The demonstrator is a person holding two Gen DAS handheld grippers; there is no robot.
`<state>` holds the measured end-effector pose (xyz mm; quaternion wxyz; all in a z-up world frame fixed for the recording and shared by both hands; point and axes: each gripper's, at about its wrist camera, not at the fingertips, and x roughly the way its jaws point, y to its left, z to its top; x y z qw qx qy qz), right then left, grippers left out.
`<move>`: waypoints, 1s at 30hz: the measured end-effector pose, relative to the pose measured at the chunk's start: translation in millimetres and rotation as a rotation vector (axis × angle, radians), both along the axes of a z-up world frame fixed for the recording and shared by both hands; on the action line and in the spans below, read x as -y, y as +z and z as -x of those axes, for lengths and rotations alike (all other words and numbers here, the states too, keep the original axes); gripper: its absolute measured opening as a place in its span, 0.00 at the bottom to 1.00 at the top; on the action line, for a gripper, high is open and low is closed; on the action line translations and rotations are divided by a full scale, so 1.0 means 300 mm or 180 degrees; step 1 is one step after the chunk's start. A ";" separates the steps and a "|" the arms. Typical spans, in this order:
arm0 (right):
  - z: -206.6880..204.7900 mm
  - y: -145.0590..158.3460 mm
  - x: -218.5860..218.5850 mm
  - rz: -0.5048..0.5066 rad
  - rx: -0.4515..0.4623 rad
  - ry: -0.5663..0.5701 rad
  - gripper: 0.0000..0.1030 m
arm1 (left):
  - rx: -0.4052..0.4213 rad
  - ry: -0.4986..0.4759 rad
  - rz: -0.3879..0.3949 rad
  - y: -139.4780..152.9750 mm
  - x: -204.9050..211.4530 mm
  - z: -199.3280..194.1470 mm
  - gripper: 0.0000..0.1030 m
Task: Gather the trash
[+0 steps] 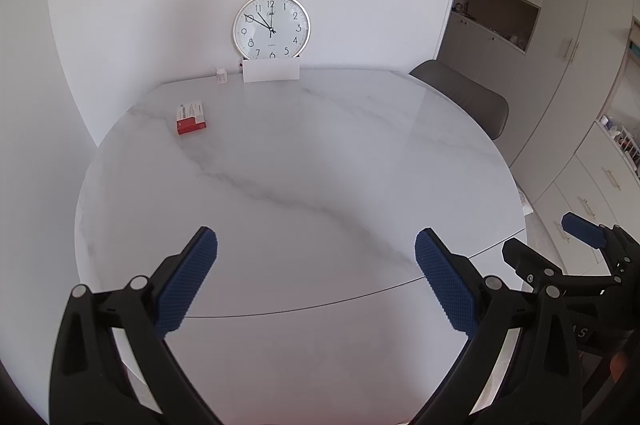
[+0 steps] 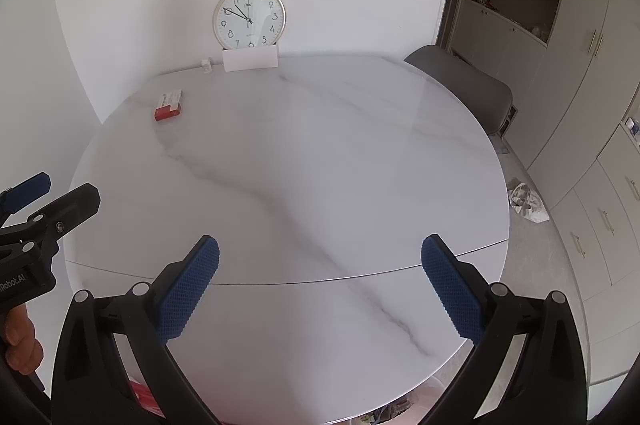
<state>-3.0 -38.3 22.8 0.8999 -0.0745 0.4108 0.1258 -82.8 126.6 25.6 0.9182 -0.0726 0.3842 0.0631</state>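
Both grippers hang side by side over the near edge of a round marble table (image 1: pixel 304 161), and neither carries anything: the left gripper (image 1: pixel 316 281) has its blue-padded fingers spread wide apart with only bare tabletop between them, and the right gripper (image 2: pixel 320 285) stands the same way, its jaws far apart and empty. The one loose item on the table that could pass for trash is a small red and white carton (image 1: pixel 191 117), lying flat in the upper left of the frame, well apart from both tools and near the table's far-left rim. At the top centre, against the wall, a round clock (image 1: pixel 271 25) stands in a white holder (image 1: pixel 271 71), with a tiny white bottle (image 1: pixel 221 76) just to its left; these look like fixtures more than litter, though that is a judgement. A white bag (image 2: pixel 526 203) lies crumpled on the floor at the right of the right wrist view, and something red shows under the table at the bottom left, too hidden to name. The broad clear tabletop fits either a collection nearly done or one with the carton simply waiting; the pictures do not settle which, nor whether the carton counts as trash.
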 end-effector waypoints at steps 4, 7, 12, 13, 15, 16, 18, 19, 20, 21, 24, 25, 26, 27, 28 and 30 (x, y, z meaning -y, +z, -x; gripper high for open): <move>-0.001 -0.002 0.003 0.0004 -0.0004 -0.0025 0.98 | -0.0007 -0.0010 -0.0008 -0.003 -0.001 -0.004 0.92; -0.002 -0.006 0.009 0.0000 -0.0012 -0.0041 0.98 | -0.0008 -0.0016 -0.0015 -0.003 0.003 -0.003 0.92; -0.001 -0.010 0.014 -0.0007 -0.0017 -0.0045 0.98 | -0.0012 -0.0023 -0.0020 -0.007 0.007 0.002 0.92; -0.001 -0.011 0.014 -0.0005 -0.0018 -0.0044 0.98 | -0.0014 -0.0026 -0.0021 -0.007 0.008 0.003 0.92; -0.001 -0.011 0.014 -0.0007 -0.0024 -0.0044 0.98 | -0.0016 -0.0031 -0.0022 -0.008 0.009 0.004 0.92; -0.002 -0.011 0.016 -0.0007 -0.0027 -0.0043 0.97 | -0.0017 -0.0034 -0.0022 -0.008 0.009 0.005 0.92; -0.002 -0.012 0.016 -0.0006 -0.0027 -0.0042 0.97 | -0.0019 -0.0038 -0.0018 -0.008 0.010 0.006 0.92; -0.002 -0.013 0.016 -0.0004 -0.0030 -0.0044 0.97 | -0.0019 -0.0040 -0.0019 -0.007 0.010 0.006 0.92; -0.002 -0.014 0.016 -0.0003 -0.0031 -0.0045 0.98 | -0.0018 -0.0039 -0.0021 -0.007 0.010 0.006 0.92; -0.002 -0.014 0.016 -0.0001 -0.0033 -0.0044 0.98 | -0.0020 -0.0037 -0.0020 -0.007 0.011 0.007 0.92; -0.005 -0.017 0.016 -0.0003 -0.0035 -0.0052 0.98 | -0.0022 -0.0031 -0.0012 -0.008 0.011 0.006 0.92; -0.005 -0.018 0.017 -0.0002 -0.0034 -0.0052 0.97 | -0.0025 -0.0029 -0.0008 -0.008 0.011 0.006 0.92; -0.005 -0.018 0.017 -0.0001 -0.0033 -0.0050 0.97 | -0.0027 -0.0033 -0.0008 -0.008 0.010 0.004 0.92; -0.005 -0.019 0.017 0.0002 -0.0036 -0.0051 0.97 | -0.0027 -0.0033 -0.0012 -0.008 0.010 0.004 0.92; -0.004 -0.020 0.017 0.0002 -0.0038 -0.0050 0.98 | -0.0026 -0.0036 -0.0015 -0.008 0.010 0.002 0.92; -0.003 -0.024 0.016 0.0000 -0.0043 -0.0051 0.97 | -0.0026 -0.0041 -0.0014 -0.007 0.008 0.002 0.92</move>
